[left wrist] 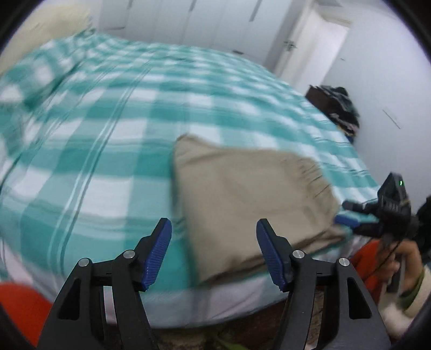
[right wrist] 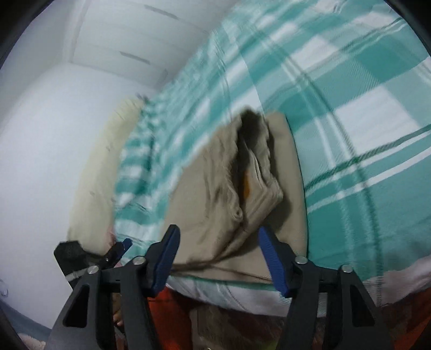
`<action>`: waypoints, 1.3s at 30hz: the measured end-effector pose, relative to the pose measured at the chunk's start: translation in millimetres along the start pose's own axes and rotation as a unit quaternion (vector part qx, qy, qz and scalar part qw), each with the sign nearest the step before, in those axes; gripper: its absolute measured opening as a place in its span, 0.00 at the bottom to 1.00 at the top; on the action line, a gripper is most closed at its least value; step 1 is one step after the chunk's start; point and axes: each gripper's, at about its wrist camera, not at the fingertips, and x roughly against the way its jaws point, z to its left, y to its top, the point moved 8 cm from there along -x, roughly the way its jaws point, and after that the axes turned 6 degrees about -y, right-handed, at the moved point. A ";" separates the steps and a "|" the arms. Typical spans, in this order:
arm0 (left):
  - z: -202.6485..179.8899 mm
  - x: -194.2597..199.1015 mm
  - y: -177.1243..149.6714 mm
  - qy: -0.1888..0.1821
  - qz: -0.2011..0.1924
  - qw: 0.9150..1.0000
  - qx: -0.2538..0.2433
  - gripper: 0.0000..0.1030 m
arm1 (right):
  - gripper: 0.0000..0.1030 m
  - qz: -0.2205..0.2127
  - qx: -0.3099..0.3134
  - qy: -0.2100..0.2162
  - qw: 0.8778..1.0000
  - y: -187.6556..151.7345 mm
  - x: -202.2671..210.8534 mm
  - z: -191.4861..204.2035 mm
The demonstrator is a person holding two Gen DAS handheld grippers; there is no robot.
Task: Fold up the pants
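Observation:
Beige pants (left wrist: 250, 199) lie folded into a compact rectangle near the front edge of the bed; in the right wrist view the pants (right wrist: 237, 193) show the waistband end with its opening facing me. My left gripper (left wrist: 214, 253) is open and empty, hovering just in front of the pants' near left corner. My right gripper (right wrist: 218, 258) is open and empty, its jaws standing on either side of the waistband end without holding it. The right gripper also shows in the left wrist view (left wrist: 350, 218) at the pants' right edge. The left gripper shows in the right wrist view (right wrist: 121, 249) at the lower left.
The bed carries a teal and white checked cover (left wrist: 107, 129). A cream pillow (right wrist: 99, 172) lies at the bed's head. A dark pile of clothes (left wrist: 339, 107) sits beyond the bed's far right side. White wardrobe doors (left wrist: 204, 21) stand behind. An orange garment (left wrist: 18, 307) is below the bed edge.

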 end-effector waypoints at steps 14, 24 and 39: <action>-33.4 -28.5 -47.9 0.022 0.061 0.990 -0.122 0.74 | 0.24 -0.029 -0.026 -0.027 0.999 32.4 -13.1 28.8; 5.1 -40.1 -61.4 0.009 0.094 0.995 -0.013 0.12 | 0.23 -0.026 -0.053 0.009 0.998 24.9 0.1 27.6; 2.1 -40.3 -66.6 0.037 0.098 0.994 -0.038 0.38 | 0.51 -0.078 0.097 -0.236 0.964 19.7 24.0 -7.8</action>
